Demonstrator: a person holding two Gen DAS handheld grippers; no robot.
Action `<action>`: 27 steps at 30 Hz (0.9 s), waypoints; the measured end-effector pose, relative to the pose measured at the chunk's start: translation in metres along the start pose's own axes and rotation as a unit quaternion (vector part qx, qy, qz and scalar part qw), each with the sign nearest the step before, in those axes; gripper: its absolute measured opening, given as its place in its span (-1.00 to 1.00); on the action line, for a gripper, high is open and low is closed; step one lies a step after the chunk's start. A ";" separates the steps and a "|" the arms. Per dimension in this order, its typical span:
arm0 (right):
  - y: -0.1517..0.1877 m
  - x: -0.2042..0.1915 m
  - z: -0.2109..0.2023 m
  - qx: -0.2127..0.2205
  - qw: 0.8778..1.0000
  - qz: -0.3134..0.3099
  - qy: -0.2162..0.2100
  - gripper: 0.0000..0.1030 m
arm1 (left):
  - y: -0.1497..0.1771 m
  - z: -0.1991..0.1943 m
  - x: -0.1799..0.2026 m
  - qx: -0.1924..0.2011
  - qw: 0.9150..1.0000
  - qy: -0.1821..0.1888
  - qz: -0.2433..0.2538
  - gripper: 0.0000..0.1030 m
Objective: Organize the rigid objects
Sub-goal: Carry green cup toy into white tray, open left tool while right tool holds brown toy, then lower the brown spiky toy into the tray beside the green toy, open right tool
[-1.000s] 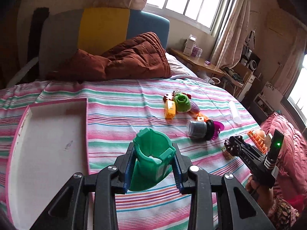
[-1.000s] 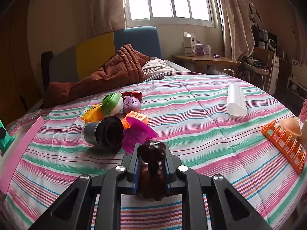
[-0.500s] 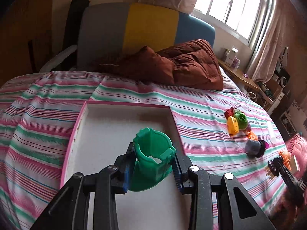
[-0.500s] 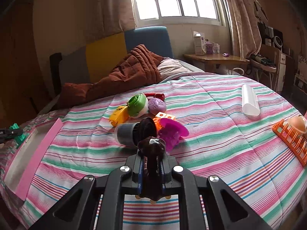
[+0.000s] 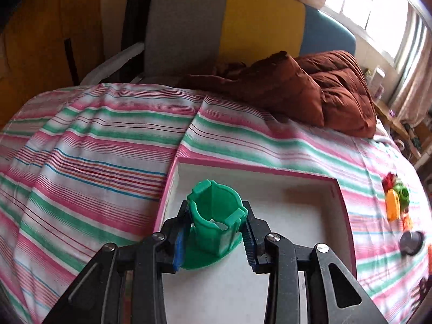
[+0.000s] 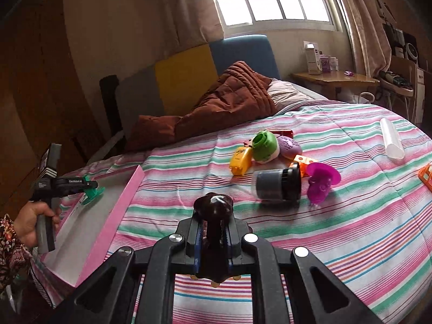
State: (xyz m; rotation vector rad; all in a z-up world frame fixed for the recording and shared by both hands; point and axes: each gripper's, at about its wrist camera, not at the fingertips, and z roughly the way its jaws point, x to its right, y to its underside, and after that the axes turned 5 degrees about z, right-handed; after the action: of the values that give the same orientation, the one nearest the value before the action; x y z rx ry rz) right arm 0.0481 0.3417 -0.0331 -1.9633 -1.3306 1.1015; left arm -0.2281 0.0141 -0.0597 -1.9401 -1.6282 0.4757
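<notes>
Left gripper (image 5: 216, 236): jaws closed on a green cup (image 5: 216, 220), one blue pad against each side of it, cup upright with its flared base toward the camera. The cup is held above the white floor of a pink-edged tray (image 5: 297, 210), near the tray's left wall. The right wrist view shows the same gripper (image 6: 90, 187) from the side, gripped by a hand (image 6: 32, 218) with a patterned sleeve, the cup (image 6: 93, 193) over the tray (image 6: 108, 226) and clear of its floor.

Right gripper (image 6: 214, 232): jaws fully closed on a dark brown figurine (image 6: 214, 208), whose rounded top stands above the fingertips. It is held above the striped bedspread (image 6: 337, 229), to the right of the tray.

Beyond it, loose on the bedspread: a black and grey jar (image 6: 276, 185) on its side, a purple toy (image 6: 321, 182) touching its lid end, an orange block (image 6: 303, 162) behind both. Further back, a yellow toy (image 6: 240, 160), a green and white ball (image 6: 264, 145) and a purple ball (image 6: 290, 147) lie clustered together. A clear tube (image 6: 391, 137) lies well apart at right; an orange rack (image 6: 426, 175) is cut by the frame edge.

Far end: a brown quilt (image 6: 229, 102) against the headboard (image 6: 186, 81).
</notes>
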 end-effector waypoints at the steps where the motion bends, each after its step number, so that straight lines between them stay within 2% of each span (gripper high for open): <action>1: 0.000 -0.005 0.001 -0.002 1.000 -0.004 -0.003 -0.77 | -0.002 0.002 -0.002 0.002 1.000 -0.001 -0.006 -0.23; 2: 0.000 -0.010 0.003 -0.005 1.000 -0.007 -0.007 -0.77 | -0.003 0.002 -0.004 0.004 1.000 -0.002 -0.012 0.03; 5: -0.001 -0.022 0.007 -0.012 1.000 -0.014 -0.018 -0.77 | -0.002 -0.009 -0.010 0.029 0.999 0.015 -0.031 0.44; 10: -0.001 -0.043 0.017 -0.024 0.998 -0.025 -0.043 -0.77 | 0.013 -0.055 -0.013 0.087 0.996 0.001 -0.035 0.91; 12: -0.001 -0.052 0.022 -0.030 0.998 -0.027 -0.055 -0.77 | 0.024 -0.070 -0.015 0.098 0.994 -0.011 -0.037 0.95; 16: -0.002 -0.073 0.033 -0.045 0.995 -0.035 -0.082 -0.77 | 0.053 -0.091 -0.019 0.088 0.995 0.000 -0.053 0.96; 24: -0.016 -0.129 0.066 -0.089 0.982 -0.075 -0.147 -0.77 | 0.107 -0.109 -0.013 0.063 0.994 0.010 -0.084 0.98; 27: -0.021 -0.151 0.083 -0.104 0.977 -0.094 -0.161 -0.77 | 0.120 -0.111 -0.009 0.061 0.995 0.008 -0.078 0.98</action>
State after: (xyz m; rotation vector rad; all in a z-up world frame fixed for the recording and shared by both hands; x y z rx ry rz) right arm -0.0604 0.2086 -0.0106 -1.8032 -1.8292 1.2674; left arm -0.0708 -0.0287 -0.0477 -1.7088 -1.6852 0.4820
